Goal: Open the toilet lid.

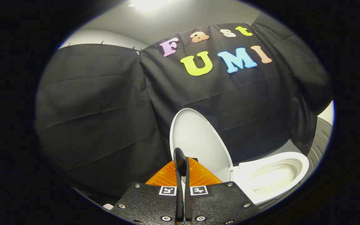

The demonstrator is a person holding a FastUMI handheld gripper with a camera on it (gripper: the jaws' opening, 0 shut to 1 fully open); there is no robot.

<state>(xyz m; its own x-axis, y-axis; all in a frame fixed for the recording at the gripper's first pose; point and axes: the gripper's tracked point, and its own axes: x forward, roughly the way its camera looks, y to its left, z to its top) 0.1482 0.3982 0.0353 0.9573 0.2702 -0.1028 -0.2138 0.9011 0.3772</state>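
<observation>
Gripper fingers sit pressed together, side by side, tips meeting with no visible gap and nothing held between them. Two flat textured plates with screws flank the base of the fingers, each carrying a small square marker near the inner edge. An orange ribbed part of the gripper body shows just behind the fingers.

Toilet lid stands raised, nearly upright, its white inner face turned toward the bowl. Its lower part lies directly beyond the fingertips; whether the tips touch it cannot be told. Hinge end of the lid meets the toilet just beside the orange part.

Bowl is uncovered, white, rim fully exposed, pale interior visible. It lies off to one side of the fingers, beyond the plates.

Black cloth wall hangs behind the lid and toilet, creased in horizontal folds. A pale ceiling with a bright light sits above the cloth. Grey ribbed surface appears past the bowl at the far side.
</observation>
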